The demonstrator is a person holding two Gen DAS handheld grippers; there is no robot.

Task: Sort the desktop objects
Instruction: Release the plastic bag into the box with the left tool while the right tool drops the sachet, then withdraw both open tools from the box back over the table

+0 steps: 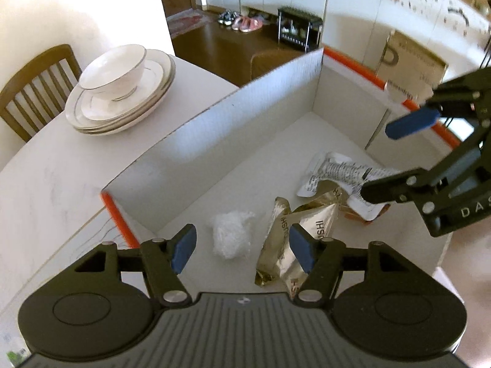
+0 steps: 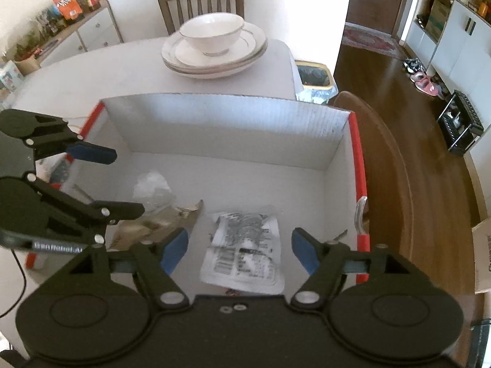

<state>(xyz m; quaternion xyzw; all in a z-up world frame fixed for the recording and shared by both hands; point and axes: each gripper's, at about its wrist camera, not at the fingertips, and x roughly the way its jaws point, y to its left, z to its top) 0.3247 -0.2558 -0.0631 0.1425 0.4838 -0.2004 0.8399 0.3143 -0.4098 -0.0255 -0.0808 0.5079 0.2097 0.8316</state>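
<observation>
One pale round table point(image 2: 92, 70) carries one open white cardboard box with orange edges point(image 1: 245, 116). One stack of white plates point(image 2: 214, 58) holds one bowl point(image 2: 211, 35). Inside the box: one gold foil packet point(image 1: 276, 254), one white printed pouch point(image 2: 242, 254), one crumpled clear plastic wad point(image 1: 231, 236). Left gripper point(image 1: 242, 245) and right gripper point(image 2: 239, 250) spread, empty. Wooden floor point(image 2: 399, 70).

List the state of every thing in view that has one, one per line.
Left hand-held gripper: open, holding nothing.
Right hand-held gripper: open, holding nothing.
White cardboard box with orange edges: open-topped, wrappers inside.
Gold foil snack packet: crumpled, lying in the box.
White printed plastic pouch: flat on the box floor.
Crumpled clear plastic wrap: balled up in the box.
White porcelain bowl: upright, on stacked plates.
</observation>
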